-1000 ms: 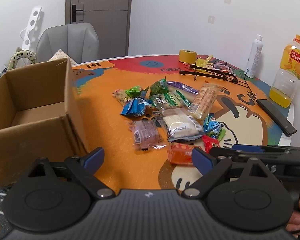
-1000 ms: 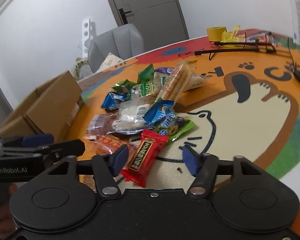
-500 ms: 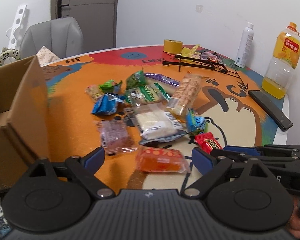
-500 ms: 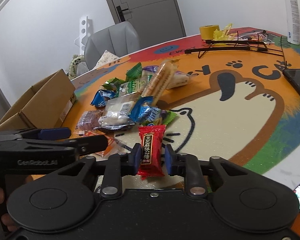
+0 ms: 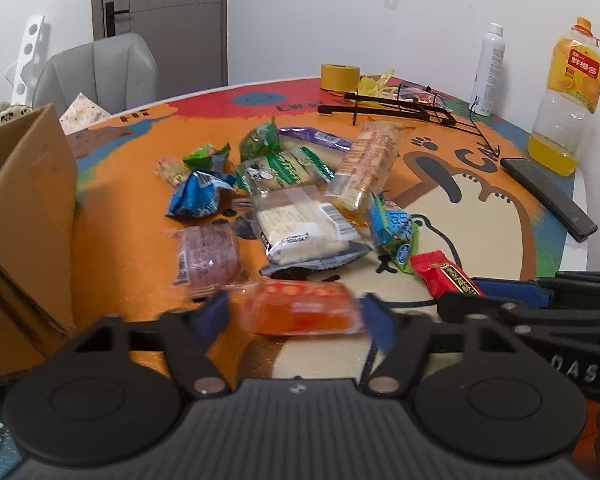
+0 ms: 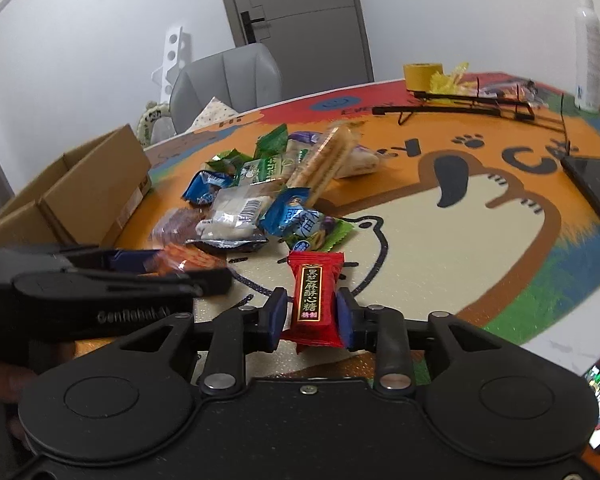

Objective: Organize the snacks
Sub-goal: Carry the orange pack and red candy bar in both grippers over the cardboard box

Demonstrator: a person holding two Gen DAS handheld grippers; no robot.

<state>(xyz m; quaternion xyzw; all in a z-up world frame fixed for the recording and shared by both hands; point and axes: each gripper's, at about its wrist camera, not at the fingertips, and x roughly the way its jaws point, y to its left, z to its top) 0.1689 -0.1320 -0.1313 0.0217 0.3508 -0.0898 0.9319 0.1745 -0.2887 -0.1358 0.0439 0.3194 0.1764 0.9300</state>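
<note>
A pile of wrapped snacks [image 5: 296,196] lies mid-table. My left gripper [image 5: 294,318] has its jaws around an orange snack packet [image 5: 296,310], pads close to both ends, blurred; the grip is not clear. My right gripper [image 6: 311,316] is shut on a red candy packet [image 6: 314,292], which also shows in the left wrist view [image 5: 444,276]. An open cardboard box [image 5: 24,216] stands at the left, also in the right wrist view [image 6: 80,196].
A juice bottle [image 5: 568,96], a white spray bottle [image 5: 486,70], a tape roll [image 5: 339,77], a black wire rack [image 5: 400,108] and a dark flat device [image 5: 548,196] stand along the far and right sides. A grey chair [image 5: 96,72] is behind the table.
My right gripper closed on the red candy packet. My left gripper moved right and forward to the orange packet and its jaws narrowed around it.
</note>
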